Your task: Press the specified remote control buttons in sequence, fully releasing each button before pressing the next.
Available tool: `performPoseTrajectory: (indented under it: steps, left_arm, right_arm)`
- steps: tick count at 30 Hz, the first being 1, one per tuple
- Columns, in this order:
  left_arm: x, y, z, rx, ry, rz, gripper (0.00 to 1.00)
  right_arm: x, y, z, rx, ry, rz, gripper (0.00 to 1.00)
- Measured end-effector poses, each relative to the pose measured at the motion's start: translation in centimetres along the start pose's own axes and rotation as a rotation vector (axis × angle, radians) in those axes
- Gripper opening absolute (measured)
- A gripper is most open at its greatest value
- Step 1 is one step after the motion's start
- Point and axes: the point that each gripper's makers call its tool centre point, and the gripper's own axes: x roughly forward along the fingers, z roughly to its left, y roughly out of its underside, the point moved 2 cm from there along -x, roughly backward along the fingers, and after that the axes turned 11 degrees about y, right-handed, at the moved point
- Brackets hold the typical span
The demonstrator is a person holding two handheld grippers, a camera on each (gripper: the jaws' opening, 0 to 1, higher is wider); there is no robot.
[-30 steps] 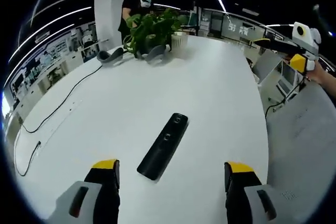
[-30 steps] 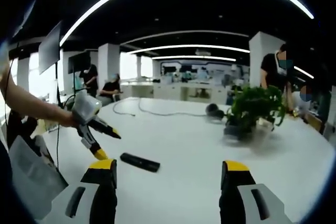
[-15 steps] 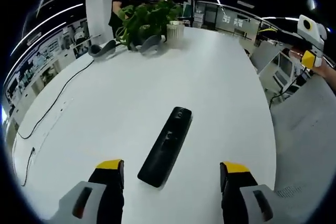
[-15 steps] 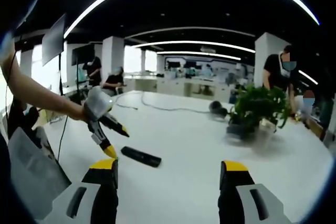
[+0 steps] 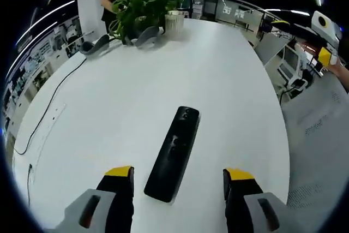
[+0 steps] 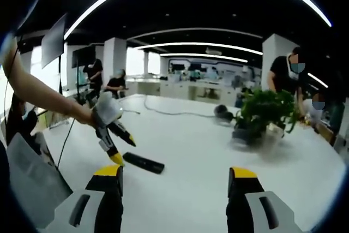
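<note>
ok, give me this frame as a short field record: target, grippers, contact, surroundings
target: black remote control, lying flat on the white table, long axis running away from the left gripper view's camera
left gripper: left gripper open, one jaw on either side of the remote's near end, above it in the right gripper view
right gripper: right gripper open, nothing between its jaws, well back from the remote
contact: none visible; no button being pressed
surroundings: potted plant at the far end of the table, black cable along one side, people standing beyond
</note>
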Motion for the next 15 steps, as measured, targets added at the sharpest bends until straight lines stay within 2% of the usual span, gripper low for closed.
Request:
performPoseTrajectory:
  steps: [15]
  left_arm:
    - [1.1, 1.0, 1.0, 0.007, 0.001, 0.064, 0.66]
  right_arm:
    - [0.0, 0.0, 0.1, 0.001, -0.001, 0.000, 0.77]
